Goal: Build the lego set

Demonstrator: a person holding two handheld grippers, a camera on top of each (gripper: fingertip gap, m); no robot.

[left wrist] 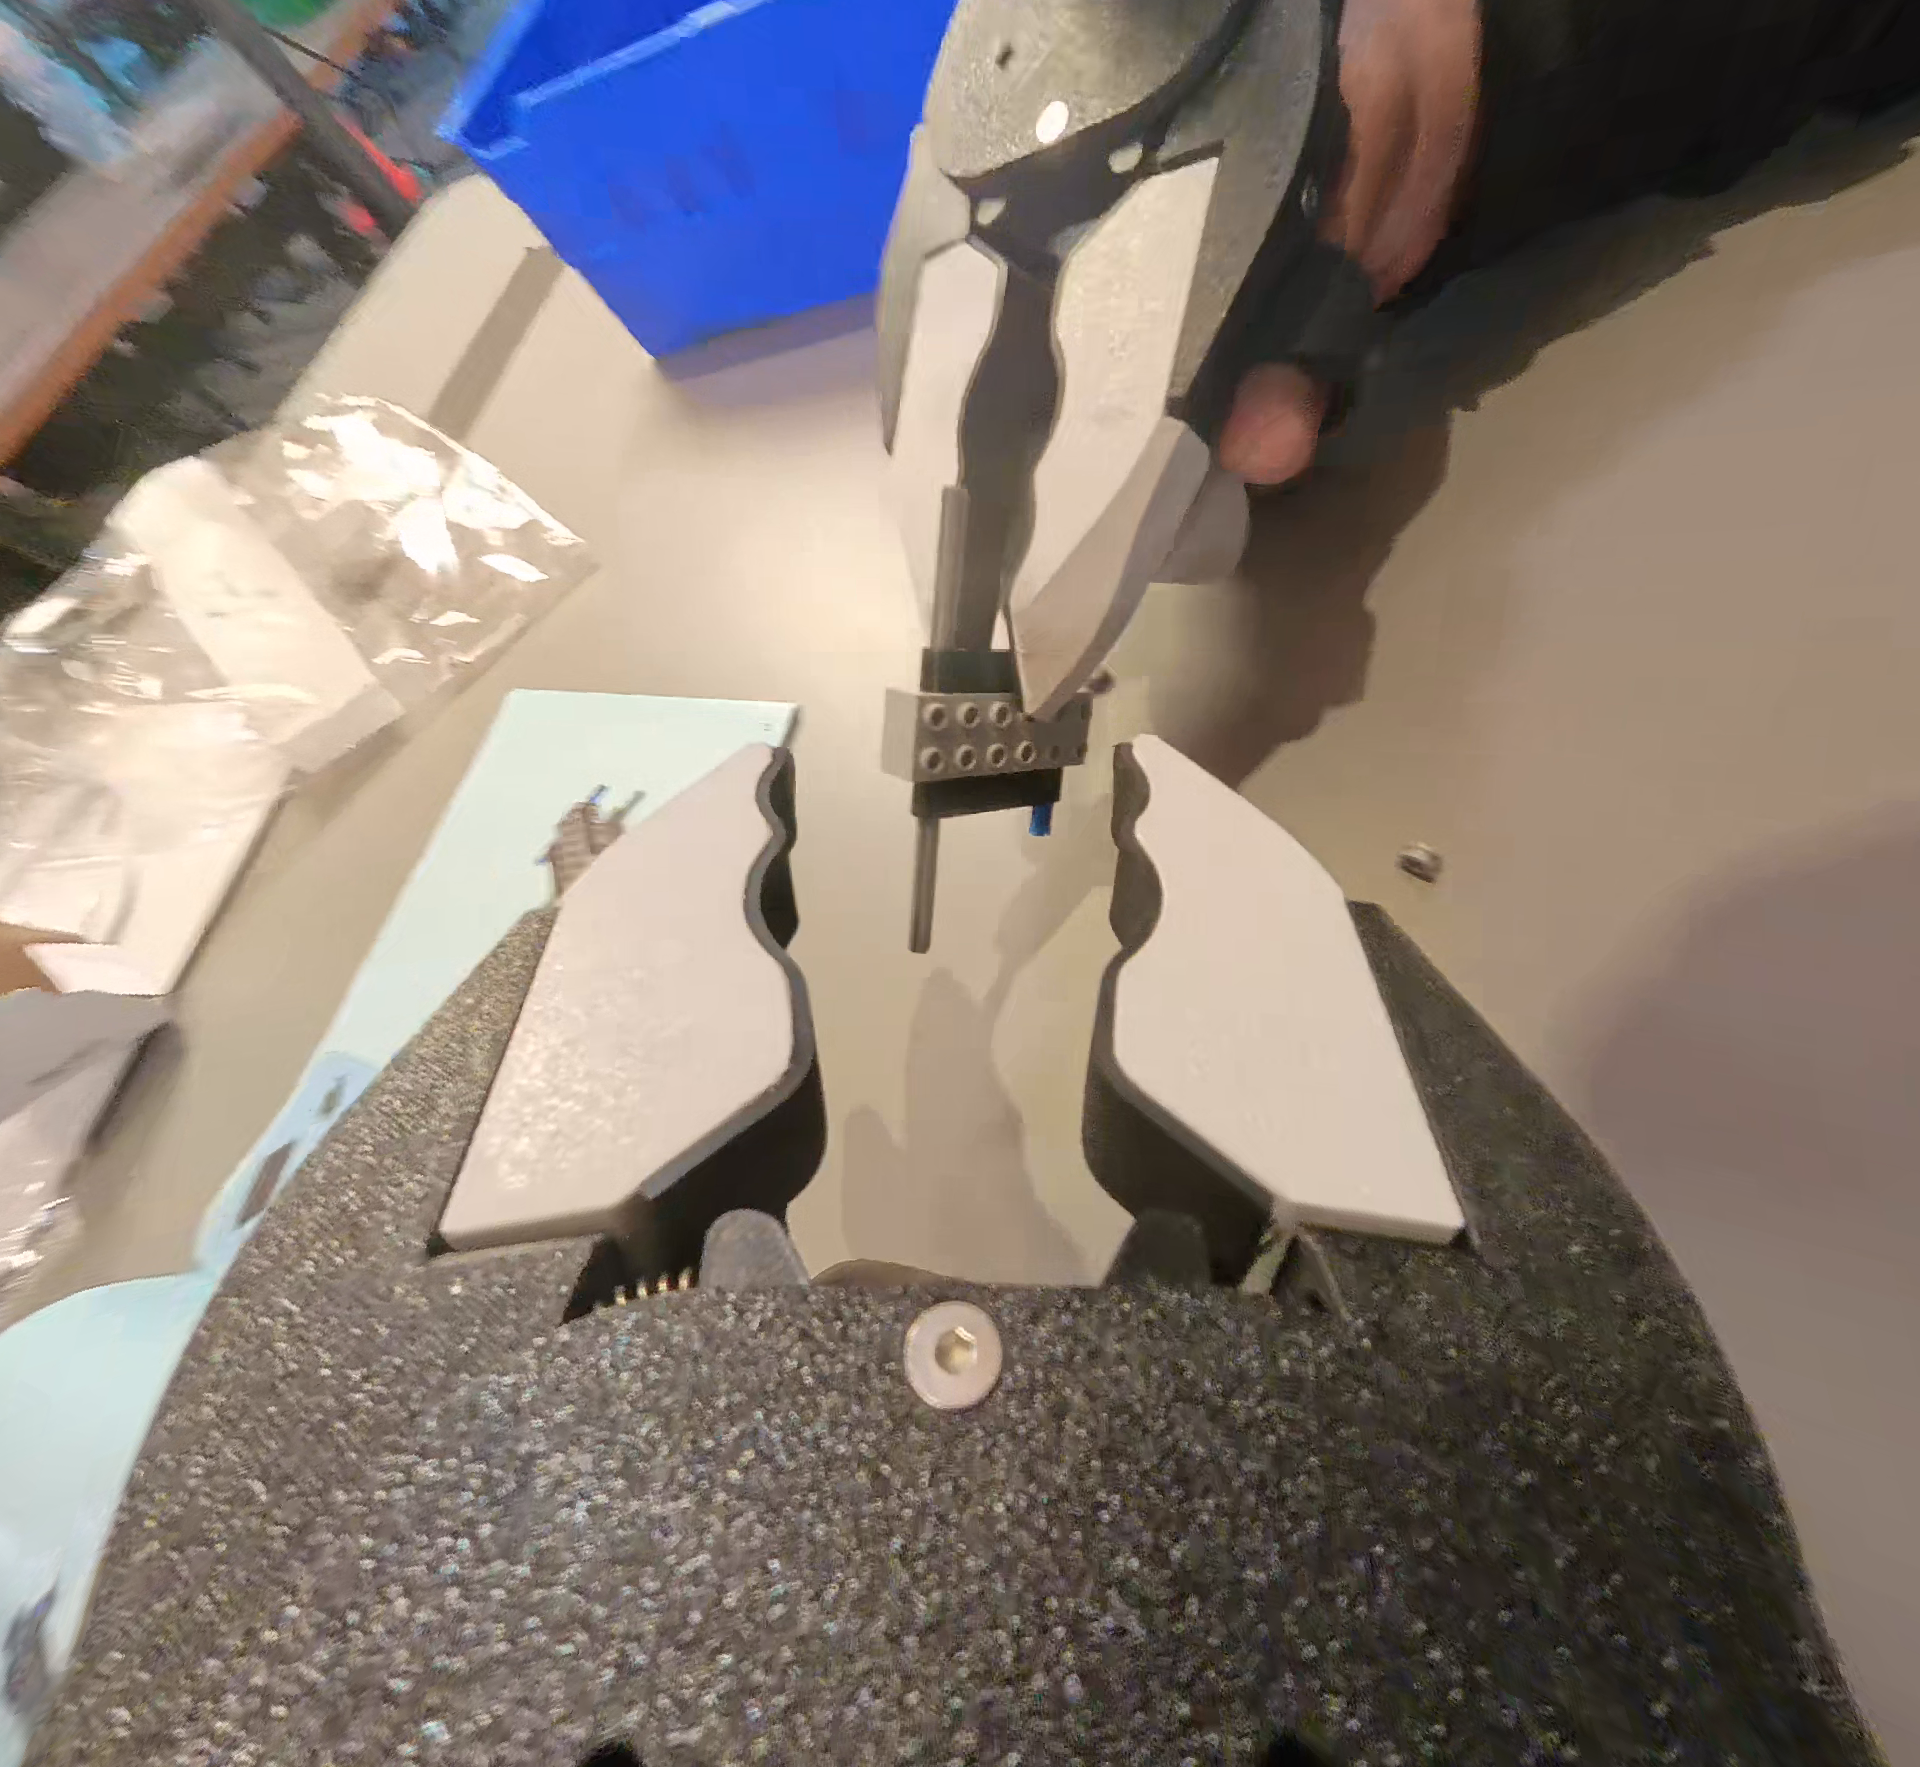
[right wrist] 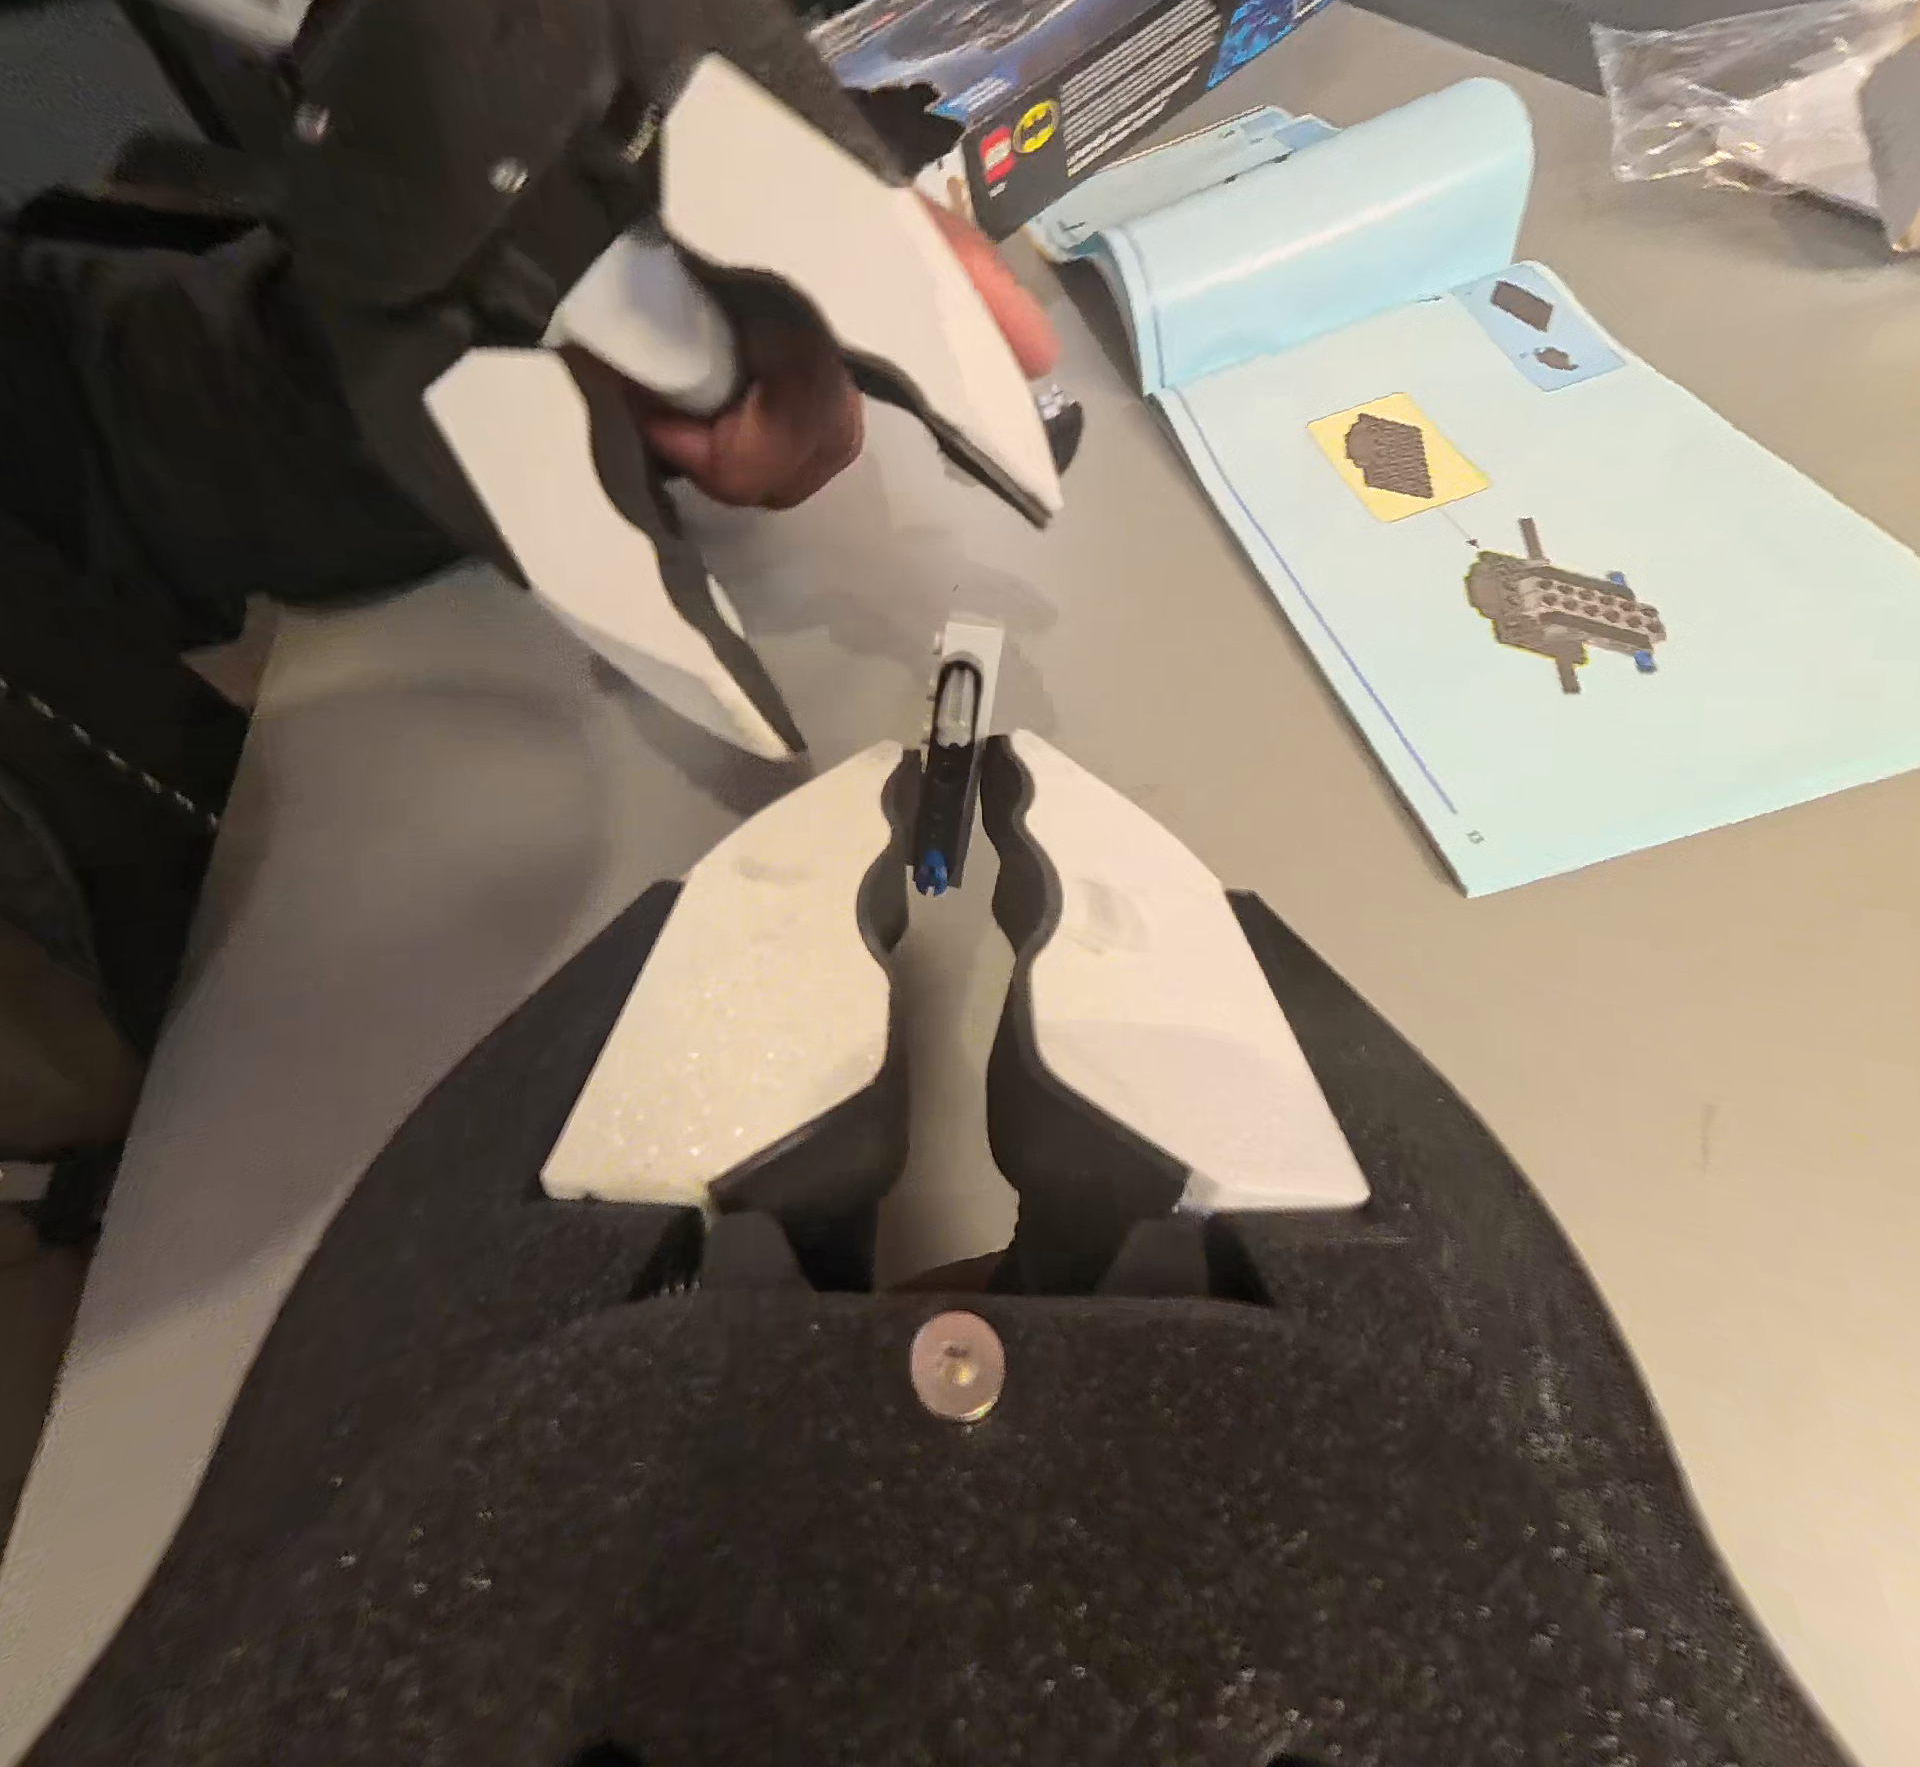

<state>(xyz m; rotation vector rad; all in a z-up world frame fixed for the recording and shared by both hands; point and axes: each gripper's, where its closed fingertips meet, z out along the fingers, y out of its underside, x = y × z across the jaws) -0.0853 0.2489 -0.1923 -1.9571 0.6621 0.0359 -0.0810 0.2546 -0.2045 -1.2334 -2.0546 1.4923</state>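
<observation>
My right gripper [right wrist: 956, 761] is shut on a small brick assembly [right wrist: 951, 782] made of grey and black bricks, a grey axle and a blue pin. Both pads press its black sides, and its grey end sticks out past the fingertips. In the left wrist view this gripper [left wrist: 1023, 678] comes down from above and holds the assembly [left wrist: 977, 741] above the table, studs facing my camera. My left gripper [left wrist: 951, 761] is open and empty, its fingertips just short of the assembly on either side and not touching it. It also shows in the right wrist view [right wrist: 914, 621], open.
An open light-blue instruction booklet [right wrist: 1558, 637] lies to the right, a toy box [right wrist: 1122, 34] behind it. A crumpled clear plastic bag [left wrist: 260, 574] lies to the left, a blue crate [left wrist: 727, 138] stands at the back, and a tiny loose piece [left wrist: 1415, 857] is on the grey table. My left and right fingertips are right by each other.
</observation>
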